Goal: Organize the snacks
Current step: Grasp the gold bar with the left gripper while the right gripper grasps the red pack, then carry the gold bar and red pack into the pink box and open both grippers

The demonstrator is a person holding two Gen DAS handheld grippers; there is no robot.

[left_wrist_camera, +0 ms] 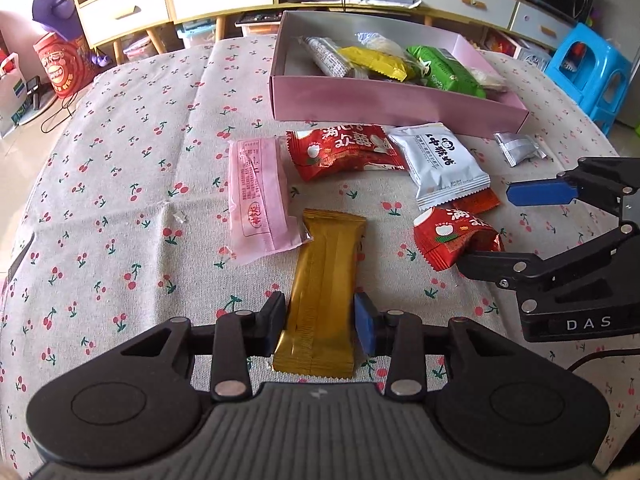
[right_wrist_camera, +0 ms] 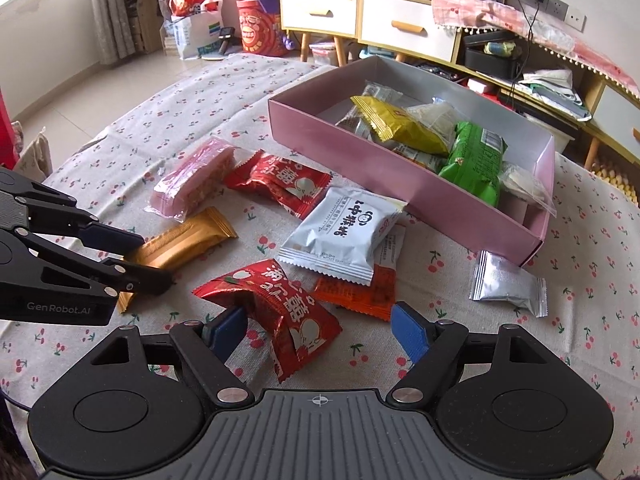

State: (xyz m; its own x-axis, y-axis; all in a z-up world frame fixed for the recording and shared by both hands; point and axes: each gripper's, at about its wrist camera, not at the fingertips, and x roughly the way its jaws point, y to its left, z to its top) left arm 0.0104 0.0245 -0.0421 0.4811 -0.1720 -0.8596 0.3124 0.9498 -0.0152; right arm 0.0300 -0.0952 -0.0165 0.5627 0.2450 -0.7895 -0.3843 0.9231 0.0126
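Note:
My left gripper (left_wrist_camera: pixel 320 322) is shut on the near end of a gold snack bar (left_wrist_camera: pixel 326 276) that lies on the cherry-print tablecloth; it also shows in the right wrist view (right_wrist_camera: pixel 182 242). My right gripper (right_wrist_camera: pixel 320 332) is open, its jaws astride a red snack packet (right_wrist_camera: pixel 276 312), also in the left wrist view (left_wrist_camera: pixel 452 236). Loose on the cloth lie a pink bar (left_wrist_camera: pixel 258 194), another red packet (left_wrist_camera: pixel 344 150), a white packet (left_wrist_camera: pixel 440 164), an orange packet (right_wrist_camera: pixel 360 288) and a silver packet (right_wrist_camera: pixel 506 284). The pink box (left_wrist_camera: pixel 384 102) holds several snacks.
The pink box (right_wrist_camera: pixel 400 168) stands at the far side of the table. A blue stool (left_wrist_camera: pixel 592 72) is at the right. Wooden cabinets (right_wrist_camera: pixel 372 16) and bags stand on the floor beyond the table.

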